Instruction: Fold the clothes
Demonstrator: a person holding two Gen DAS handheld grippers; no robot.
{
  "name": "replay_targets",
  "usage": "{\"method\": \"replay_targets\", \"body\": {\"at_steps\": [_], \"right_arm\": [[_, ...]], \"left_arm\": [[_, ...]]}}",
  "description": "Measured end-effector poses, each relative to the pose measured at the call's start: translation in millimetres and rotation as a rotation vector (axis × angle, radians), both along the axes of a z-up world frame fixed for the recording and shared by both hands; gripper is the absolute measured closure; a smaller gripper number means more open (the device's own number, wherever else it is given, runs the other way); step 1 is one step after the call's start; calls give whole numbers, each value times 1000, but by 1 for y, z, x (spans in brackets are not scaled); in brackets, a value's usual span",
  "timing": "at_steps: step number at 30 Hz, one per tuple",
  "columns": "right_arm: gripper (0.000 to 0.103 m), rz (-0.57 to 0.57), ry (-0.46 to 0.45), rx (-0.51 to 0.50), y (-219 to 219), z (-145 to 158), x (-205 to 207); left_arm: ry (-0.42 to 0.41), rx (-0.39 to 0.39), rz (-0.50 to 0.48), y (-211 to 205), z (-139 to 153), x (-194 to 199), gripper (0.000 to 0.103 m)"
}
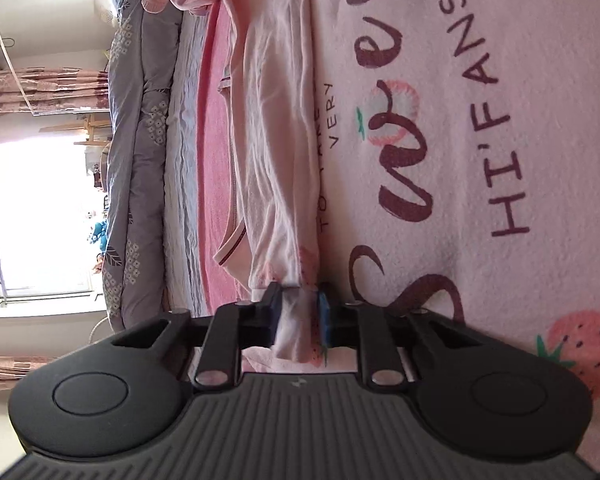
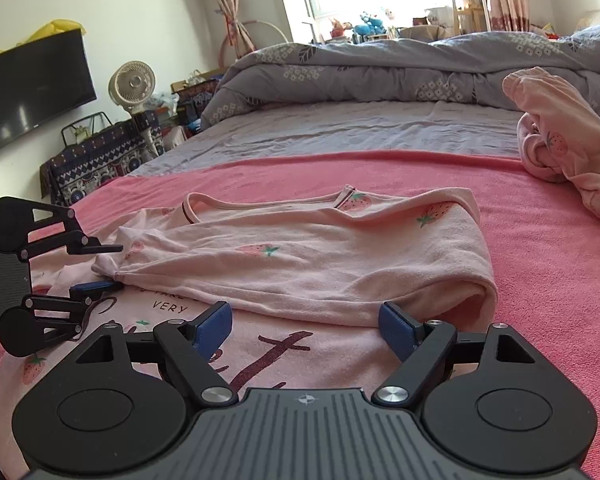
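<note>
A pale pink shirt [image 2: 324, 360] with strawberries and dark lettering lies flat on a pink blanket [image 2: 540, 280]. One side with its long sleeve [image 2: 300, 256] is folded over the printed front [image 1: 440, 160]. My left gripper [image 1: 298, 300] is rolled on its side and shut on the bunched end of that sleeve [image 1: 272, 160]. It shows at the left of the right wrist view too, as the left gripper [image 2: 104, 268] with cloth between its fingers. My right gripper [image 2: 306, 330] stands open just above the shirt's front, by the folded edge, with nothing pinched.
A second pink strawberry garment [image 2: 560, 148] lies crumpled at the right of the bed. A grey flowered quilt [image 2: 380, 68] is heaped along the far side. Off the bed on the left are a small fan [image 2: 134, 84], a dark screen [image 2: 32, 96] and a patterned bag [image 2: 100, 160].
</note>
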State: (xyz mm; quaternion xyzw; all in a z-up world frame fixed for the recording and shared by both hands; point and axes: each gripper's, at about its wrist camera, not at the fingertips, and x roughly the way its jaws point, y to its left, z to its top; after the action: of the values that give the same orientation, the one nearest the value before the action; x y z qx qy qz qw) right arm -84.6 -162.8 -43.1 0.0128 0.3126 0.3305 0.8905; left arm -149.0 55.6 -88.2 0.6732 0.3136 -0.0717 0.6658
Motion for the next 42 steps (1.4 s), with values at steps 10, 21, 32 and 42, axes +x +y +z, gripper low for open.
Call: {"method": "replay_targets", "body": {"at_steps": [10, 21, 32, 42], "right_arm": [[21, -50, -149, -245, 0, 10, -14], [21, -134, -191, -344, -17, 0, -6], [19, -120, -176, -348, -11, -7, -6], [18, -131, -151, -315, -16, -8, -3]], "left_arm": [[-109, 9, 58, 13, 3, 8, 96], [-166, -60, 104, 21, 15, 6, 83], [-227, -2, 7, 16, -11, 3, 97], [-223, -59, 137, 34, 18, 12, 98]]}}
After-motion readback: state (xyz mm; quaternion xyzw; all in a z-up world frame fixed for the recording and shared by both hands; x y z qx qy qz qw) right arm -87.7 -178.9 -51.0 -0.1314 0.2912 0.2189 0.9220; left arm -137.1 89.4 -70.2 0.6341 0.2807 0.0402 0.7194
